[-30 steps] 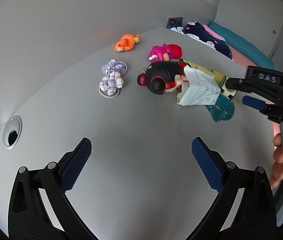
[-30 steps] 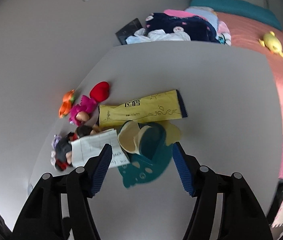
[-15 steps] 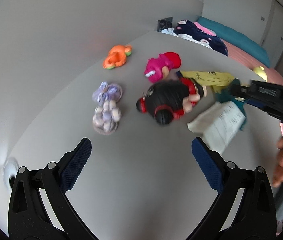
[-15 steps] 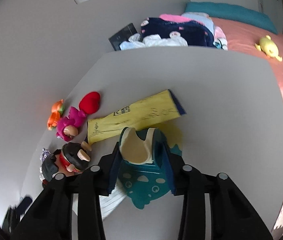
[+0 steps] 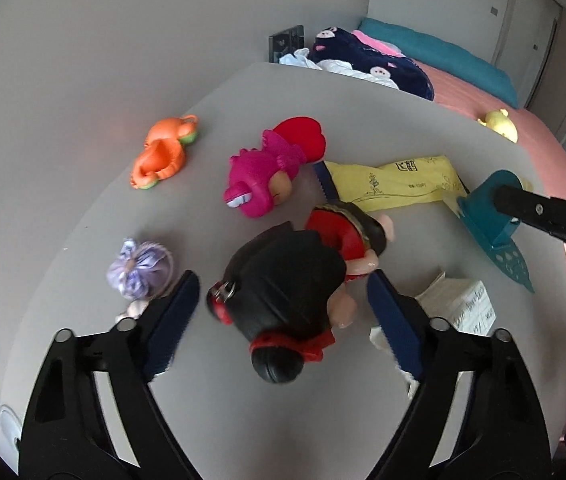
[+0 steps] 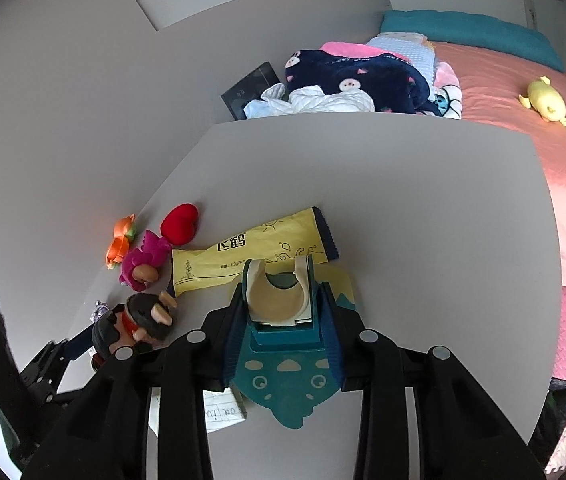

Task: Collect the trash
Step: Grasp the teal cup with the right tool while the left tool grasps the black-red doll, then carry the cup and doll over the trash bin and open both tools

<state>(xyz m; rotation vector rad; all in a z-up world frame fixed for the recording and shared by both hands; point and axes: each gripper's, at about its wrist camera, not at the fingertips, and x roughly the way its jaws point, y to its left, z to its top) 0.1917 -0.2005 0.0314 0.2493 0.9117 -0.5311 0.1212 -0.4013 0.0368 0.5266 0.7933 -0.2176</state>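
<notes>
Right wrist view has the right gripper [image 6: 283,320] clamped on the teal cardboard fish-shaped carton [image 6: 283,376], its fingers pressed against both sides; a second ago they stood wide apart around it, so the grasp is new. Under the carton, at the near edge of the grey bench [image 6: 423,208], lies the white lined paper sheet [image 6: 223,414], now partly uncovered. Just beyond the carton lies the long yellow printed snack wrapper [image 6: 243,256], likely the next piece of trash.

Left wrist view shows the left gripper [image 5: 283,320] wide open and holding nothing, its fingers now either side of the black-haired doll in red [image 5: 295,280], which it has closed in on over the last second. That doll looks like a toy rather than trash, so a grab there seems a risk. Farther toward the wall edge lie the lilac fabric pouch [image 5: 141,272], the magenta plush doll [image 5: 263,176] with its red heart, and the orange plastic toy [image 5: 161,152].
</notes>
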